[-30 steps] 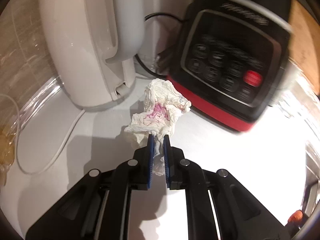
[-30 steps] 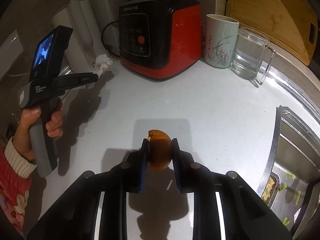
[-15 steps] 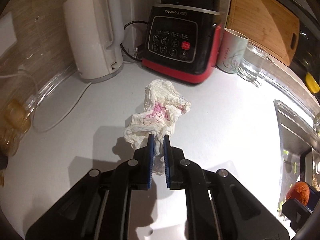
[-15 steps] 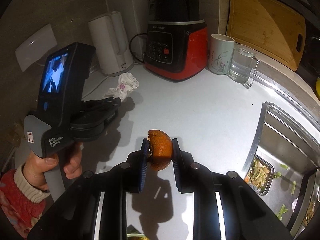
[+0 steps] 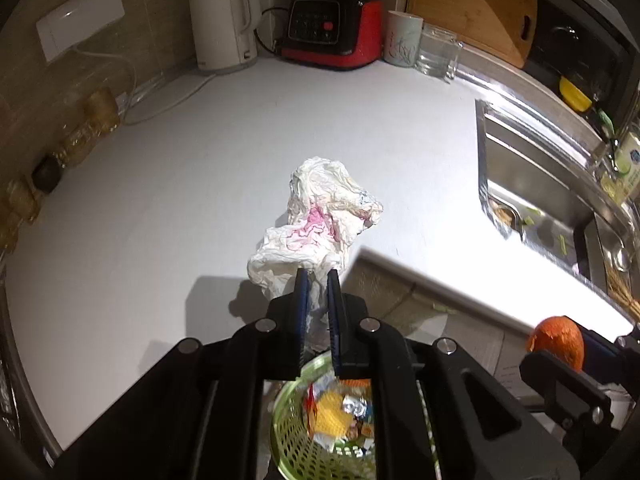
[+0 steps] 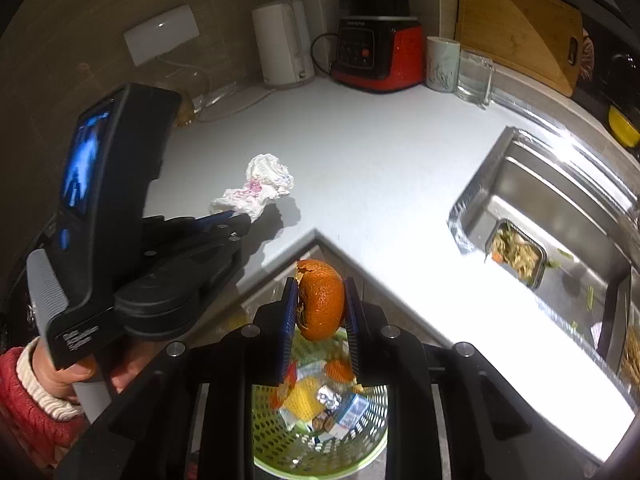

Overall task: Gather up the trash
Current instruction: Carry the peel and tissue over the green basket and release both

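My left gripper (image 5: 317,280) is shut on a crumpled white tissue with pink stains (image 5: 316,224), held in the air near the counter's inner corner. The tissue also shows in the right wrist view (image 6: 256,190). My right gripper (image 6: 321,296) is shut on an orange peel (image 6: 321,300), which also shows in the left wrist view (image 5: 556,342). A green mesh bin (image 6: 320,436) with wrappers and peel inside stands on the floor below both grippers; it also shows in the left wrist view (image 5: 320,452).
A white L-shaped counter (image 5: 200,184) holds a white kettle (image 5: 222,20), a red blender base (image 5: 332,32), a mug (image 5: 402,38) and a glass jug (image 5: 438,52) at the back. A steel sink (image 6: 560,232) with food scraps lies to the right.
Both grippers have pulled back from the appliances and risen, carrying the tissue and the orange peel off the counter. The green bin has come into view beneath them.
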{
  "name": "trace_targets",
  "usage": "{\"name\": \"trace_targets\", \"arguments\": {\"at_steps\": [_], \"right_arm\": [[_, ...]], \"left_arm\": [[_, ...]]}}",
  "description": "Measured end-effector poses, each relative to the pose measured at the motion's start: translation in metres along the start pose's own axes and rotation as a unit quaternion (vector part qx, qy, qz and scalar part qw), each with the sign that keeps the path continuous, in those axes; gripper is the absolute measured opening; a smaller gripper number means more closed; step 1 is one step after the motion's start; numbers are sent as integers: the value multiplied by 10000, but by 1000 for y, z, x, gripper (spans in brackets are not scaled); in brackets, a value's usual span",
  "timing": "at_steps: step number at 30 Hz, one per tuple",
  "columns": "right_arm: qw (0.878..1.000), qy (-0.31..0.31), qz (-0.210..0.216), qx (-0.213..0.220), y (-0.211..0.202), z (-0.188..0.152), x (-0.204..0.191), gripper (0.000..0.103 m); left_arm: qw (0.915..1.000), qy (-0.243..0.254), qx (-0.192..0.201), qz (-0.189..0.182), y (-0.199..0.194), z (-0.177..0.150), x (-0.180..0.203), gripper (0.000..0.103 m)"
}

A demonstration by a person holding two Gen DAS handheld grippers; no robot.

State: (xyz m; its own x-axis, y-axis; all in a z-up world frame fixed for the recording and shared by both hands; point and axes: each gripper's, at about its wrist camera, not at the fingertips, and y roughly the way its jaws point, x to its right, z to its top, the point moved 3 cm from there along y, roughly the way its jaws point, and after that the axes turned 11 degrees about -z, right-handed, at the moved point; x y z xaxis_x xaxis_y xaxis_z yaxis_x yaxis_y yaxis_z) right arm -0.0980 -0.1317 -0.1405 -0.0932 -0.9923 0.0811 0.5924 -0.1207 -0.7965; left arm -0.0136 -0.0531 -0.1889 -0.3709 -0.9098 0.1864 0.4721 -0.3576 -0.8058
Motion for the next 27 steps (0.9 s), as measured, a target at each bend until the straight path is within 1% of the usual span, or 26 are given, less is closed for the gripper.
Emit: {"name": "trace_targets", "arguments": {"at_steps": [3,6,8,10,14,17,20,21,22,27], "right_arm": [[9997,61,-3,-255,1,-42,2,24],[9988,109,-25,-469,8,-74,4,24],[9982,103,-27,-591,14,-90,3,24],[9978,41,-64,-658,17,-100,1,24],[9969,13,-89,-777,22,-111,-1,24],[9964,-6,-91,-842,23,-116,0,24],[9960,-36,-92,-889,25,-119,0,24],[9959,-44,-93,-901,26,-120,0,24],[9958,-52,-91,-911,26,-120,0,24],[9954,-74,-79,-949,29,-119,2,24]], "left_arm": [[9996,0,-266,-48,-4,-46,7,10],[9988,4,-486,-76,0,-81,11,10],[9985,39,-530,-94,4,-99,14,10],[9977,81,-678,-51,14,-115,17,10],[9948,-24,-1005,-172,37,-136,16,10],[9925,22,-1213,-178,51,-146,17,13],[9898,61,-1419,-148,65,-154,18,27],[9890,47,-1472,-124,68,-156,18,34],[9887,28,-1496,-112,70,-157,18,38],[9885,-44,-1506,-130,72,-155,18,42]]}}
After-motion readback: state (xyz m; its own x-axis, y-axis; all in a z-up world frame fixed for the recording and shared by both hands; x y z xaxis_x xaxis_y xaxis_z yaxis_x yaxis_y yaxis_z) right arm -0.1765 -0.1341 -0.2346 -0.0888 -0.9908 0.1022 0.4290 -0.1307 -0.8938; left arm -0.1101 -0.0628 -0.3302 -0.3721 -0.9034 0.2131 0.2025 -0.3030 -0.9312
